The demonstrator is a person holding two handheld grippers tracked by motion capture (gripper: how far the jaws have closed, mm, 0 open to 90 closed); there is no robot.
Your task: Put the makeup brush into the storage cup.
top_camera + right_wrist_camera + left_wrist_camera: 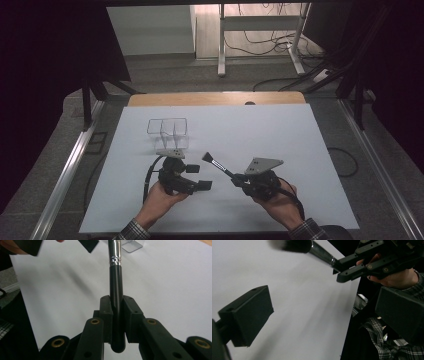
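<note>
White desk [260, 135], wood strip at far edge; grey floor and cables beyond. Clear two-part box [168, 131] just ahead of left tongs [199, 184], contents not discernible. Left tongs spread wide, holding nothing; right tongs [117, 315] clamp a brush [115, 290] handle.

A white surface [280, 135] has a wooden edge [215, 98] along its far side. Beyond it, on the grey floor [170, 75], stands a white metal frame [260, 30] with loose cables [260, 42] trailing beneath and beside it.
</note>
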